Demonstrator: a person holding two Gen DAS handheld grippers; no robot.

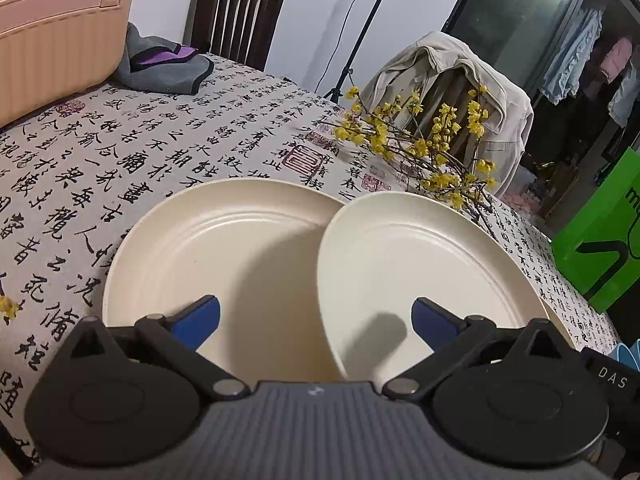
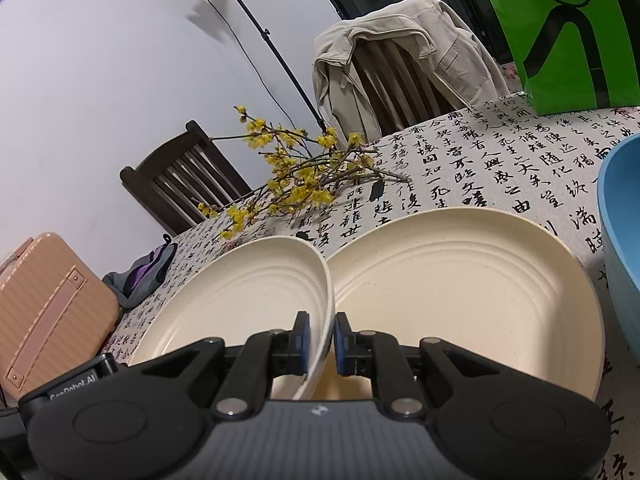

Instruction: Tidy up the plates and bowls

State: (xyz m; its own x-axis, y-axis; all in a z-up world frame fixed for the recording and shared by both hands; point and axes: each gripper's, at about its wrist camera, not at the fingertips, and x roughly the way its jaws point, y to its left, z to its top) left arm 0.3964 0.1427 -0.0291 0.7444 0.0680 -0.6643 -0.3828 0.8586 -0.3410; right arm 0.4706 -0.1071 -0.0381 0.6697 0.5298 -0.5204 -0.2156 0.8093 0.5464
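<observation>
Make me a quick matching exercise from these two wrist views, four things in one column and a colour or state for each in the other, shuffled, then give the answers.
Things:
1. right gripper
2. left gripper
3. bowl
4. paper bag

States or colours:
A. green
B. open, holding nothing
C. blue
D. shut on the rim of a cream plate

Pairs: 1-D, 2-B, 3-C, 4-A

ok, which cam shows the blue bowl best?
Right wrist: the blue bowl's curved wall and rim fill its right edge, beside a cream plate. Left wrist shows only a blue sliver at its lower right.
</observation>
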